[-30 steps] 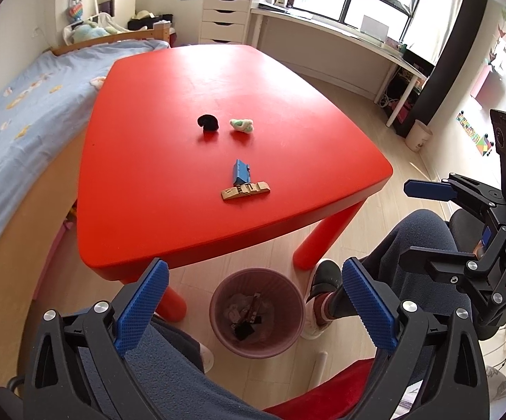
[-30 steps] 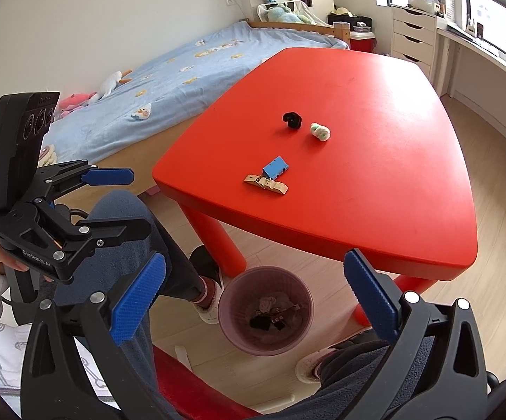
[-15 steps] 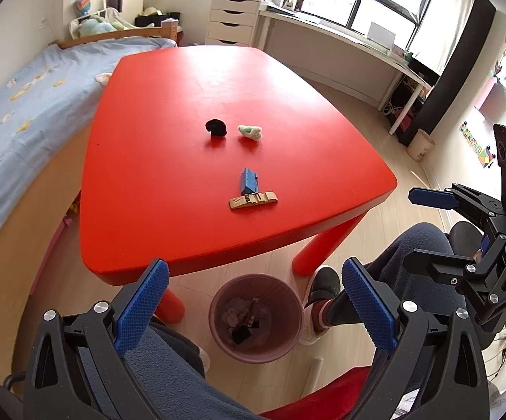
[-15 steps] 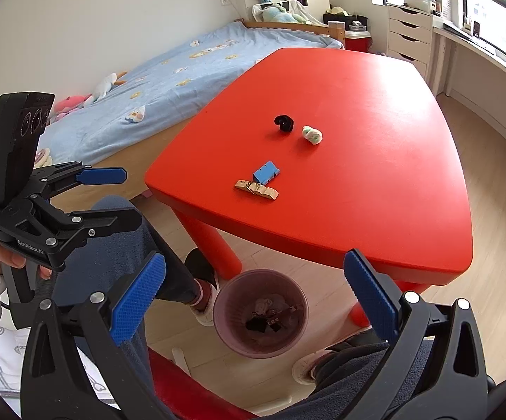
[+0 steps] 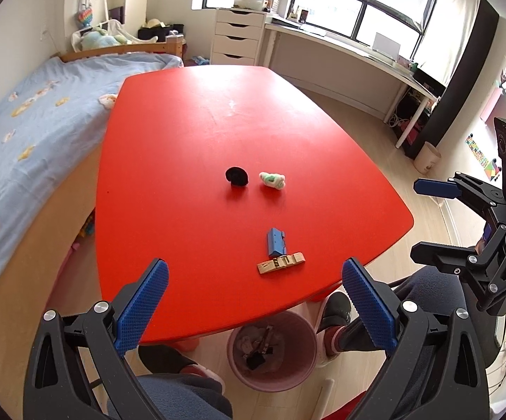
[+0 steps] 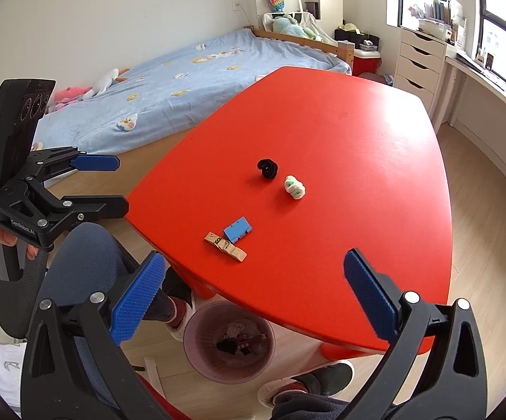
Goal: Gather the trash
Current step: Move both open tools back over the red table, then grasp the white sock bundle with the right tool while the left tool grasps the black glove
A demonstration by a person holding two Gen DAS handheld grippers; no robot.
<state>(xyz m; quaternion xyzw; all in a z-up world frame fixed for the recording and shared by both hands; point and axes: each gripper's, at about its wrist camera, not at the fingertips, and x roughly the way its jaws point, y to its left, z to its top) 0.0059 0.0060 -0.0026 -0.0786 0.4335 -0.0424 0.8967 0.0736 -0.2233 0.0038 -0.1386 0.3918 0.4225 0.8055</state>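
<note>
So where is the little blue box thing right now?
In the left wrist view, the small blue plastic piece lies near the red table's front edge, touching the tan wooden strip, nearer than the black scrap.

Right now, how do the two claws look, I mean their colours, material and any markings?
Both claws are alike. The left claw and the right claw have black angular frames with silver bolt heads, and each finger ends in a blue pad with a fine grid texture. The left one's body carries white "GenRobot.AI" lettering and a black top module with round lenses.
</note>
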